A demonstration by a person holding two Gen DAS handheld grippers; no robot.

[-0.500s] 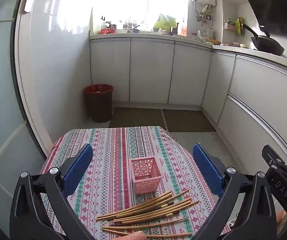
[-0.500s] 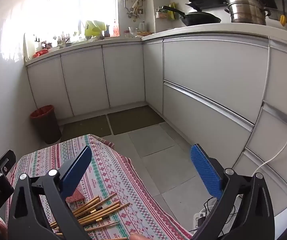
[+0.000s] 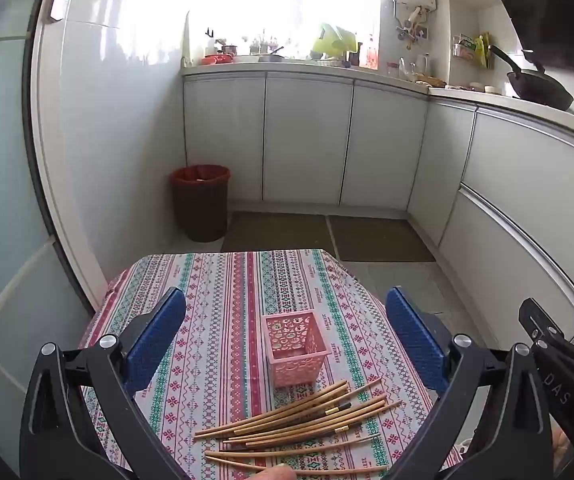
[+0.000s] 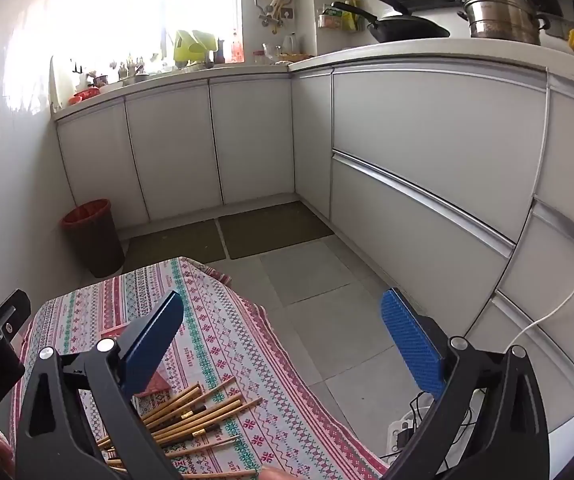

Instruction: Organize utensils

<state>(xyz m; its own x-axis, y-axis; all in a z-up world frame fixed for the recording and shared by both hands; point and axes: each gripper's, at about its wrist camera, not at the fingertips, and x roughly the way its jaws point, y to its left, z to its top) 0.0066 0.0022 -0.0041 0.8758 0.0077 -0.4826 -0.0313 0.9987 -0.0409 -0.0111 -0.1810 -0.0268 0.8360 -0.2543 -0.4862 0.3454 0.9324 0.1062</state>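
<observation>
Several wooden chopsticks (image 3: 299, 426) lie in a loose pile near the front of the patterned tablecloth (image 3: 215, 320). Just behind them stands a small pink lattice basket (image 3: 297, 346), upright and with nothing in it that I can see. My left gripper (image 3: 287, 340) hovers above the table, open wide, its blue pads on either side of the basket and touching nothing. My right gripper (image 4: 283, 340) is also open and holds nothing; it hangs over the table's right edge, with the chopsticks (image 4: 191, 416) below its left finger. The basket (image 4: 153, 384) is mostly hidden behind that finger.
A dark bin (image 3: 200, 202) with a red liner stands on the floor by the white cabinets (image 3: 307, 140). The right gripper's body (image 3: 559, 372) shows at the right edge of the left view. Cables and a power strip (image 4: 407, 428) lie on the tiled floor at right.
</observation>
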